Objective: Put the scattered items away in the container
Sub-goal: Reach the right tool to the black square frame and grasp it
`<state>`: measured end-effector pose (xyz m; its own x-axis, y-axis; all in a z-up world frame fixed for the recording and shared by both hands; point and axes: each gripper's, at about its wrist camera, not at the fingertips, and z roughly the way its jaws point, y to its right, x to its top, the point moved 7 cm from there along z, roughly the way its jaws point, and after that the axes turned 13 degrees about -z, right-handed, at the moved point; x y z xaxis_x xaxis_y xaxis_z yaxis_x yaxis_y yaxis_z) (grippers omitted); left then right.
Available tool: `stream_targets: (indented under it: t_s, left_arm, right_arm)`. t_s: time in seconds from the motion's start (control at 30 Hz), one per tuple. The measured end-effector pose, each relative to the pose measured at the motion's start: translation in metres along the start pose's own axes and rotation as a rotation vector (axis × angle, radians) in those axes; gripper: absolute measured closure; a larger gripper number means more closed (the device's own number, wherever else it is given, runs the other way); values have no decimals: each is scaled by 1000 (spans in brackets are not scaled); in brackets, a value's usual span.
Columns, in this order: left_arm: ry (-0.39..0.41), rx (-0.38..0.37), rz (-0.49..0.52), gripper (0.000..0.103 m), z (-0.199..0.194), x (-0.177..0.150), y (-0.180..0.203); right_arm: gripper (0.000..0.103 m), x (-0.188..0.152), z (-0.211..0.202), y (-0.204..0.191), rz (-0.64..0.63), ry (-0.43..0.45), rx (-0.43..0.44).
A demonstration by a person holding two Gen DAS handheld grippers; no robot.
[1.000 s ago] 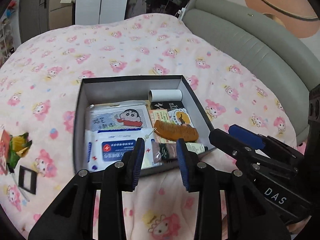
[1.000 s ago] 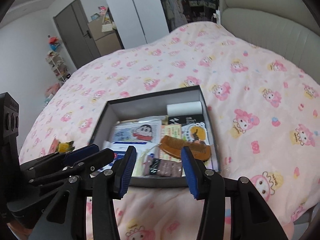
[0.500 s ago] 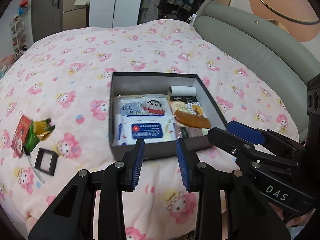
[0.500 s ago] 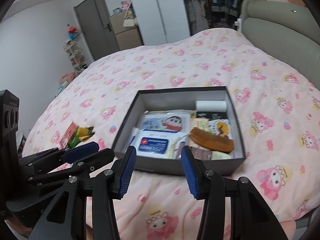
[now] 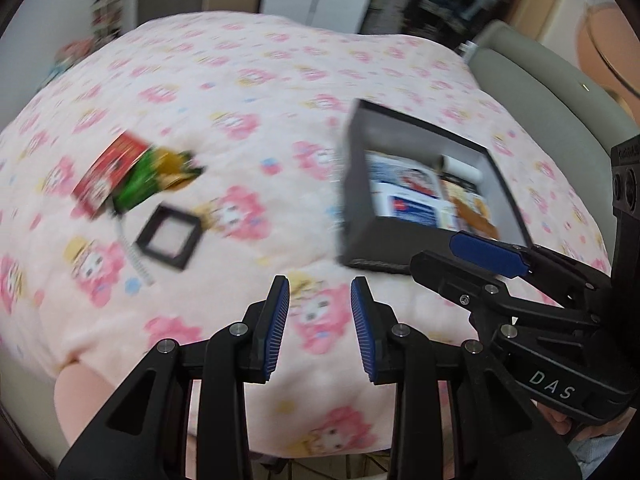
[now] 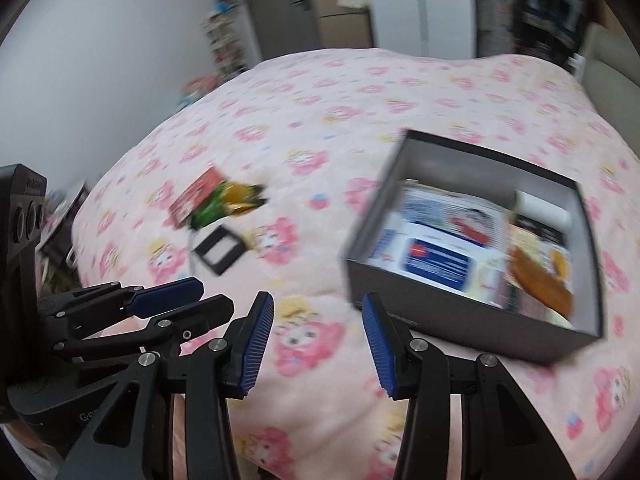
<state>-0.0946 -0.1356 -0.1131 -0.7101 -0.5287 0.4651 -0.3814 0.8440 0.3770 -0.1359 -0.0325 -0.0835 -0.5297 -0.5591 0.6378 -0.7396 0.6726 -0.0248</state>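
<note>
Both jaws stand released and empty: the left gripper (image 5: 319, 316) and the right gripper (image 6: 317, 338) hover side by side above the near edge of the bed (image 5: 248, 80), with only pink patterned cover showing between their blue pads. Toward the bed's right side sits the dark container (image 6: 472, 320), open, already holding packets, a white roll and a brown comb, all blurred. Well apart from it, toward the left side, lie the scattered items: a red packet (image 5: 108, 172) touching a green and yellow wrapper (image 5: 158, 178), and just beside them a small black square frame (image 5: 169, 237) with a thin white strip (image 5: 138, 258).
</note>
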Motion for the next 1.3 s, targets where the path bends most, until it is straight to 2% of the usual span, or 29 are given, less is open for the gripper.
stream_targets:
  t_s: [0.2, 0.3, 0.47, 0.67, 0.77, 0.83, 0.93, 0.97, 1.17, 1.3]
  left_arm:
    - [31, 55, -123, 71, 6, 7, -67]
    - [23, 72, -180, 70, 23, 12, -98]
    - [19, 121, -207, 71, 74, 50, -144]
    - [-16, 118, -264, 71, 123, 83, -177]
    - [-59, 108, -279, 71, 140, 83, -183]
    - [-89, 99, -291, 71, 147, 78, -185]
    - [-100, 79, -286, 72, 143, 71, -178]
    - [-101, 81, -275, 72, 141, 68, -175]
    - [-135, -1, -272, 72, 119, 38, -139]
    - [-147, -45, -217, 72, 106, 8, -103]
  right_arm:
    - [60, 17, 51, -45, -75, -58, 105]
    - [60, 16, 83, -61, -90, -117, 140]
    - [60, 27, 132, -83, -106, -172, 176]
    - [60, 41, 190, -84, -18, -219, 210]
    - [60, 45, 215, -94, -30, -231, 220]
    - [62, 47, 227, -93, -28, -220, 189]
    - [80, 44, 234, -93, -27, -226, 182]
    - [80, 42, 232, -94, -28, -224, 188]
    - [84, 24, 200, -78, -20, -206, 197]
    - [84, -5, 165, -63, -8, -205, 188]
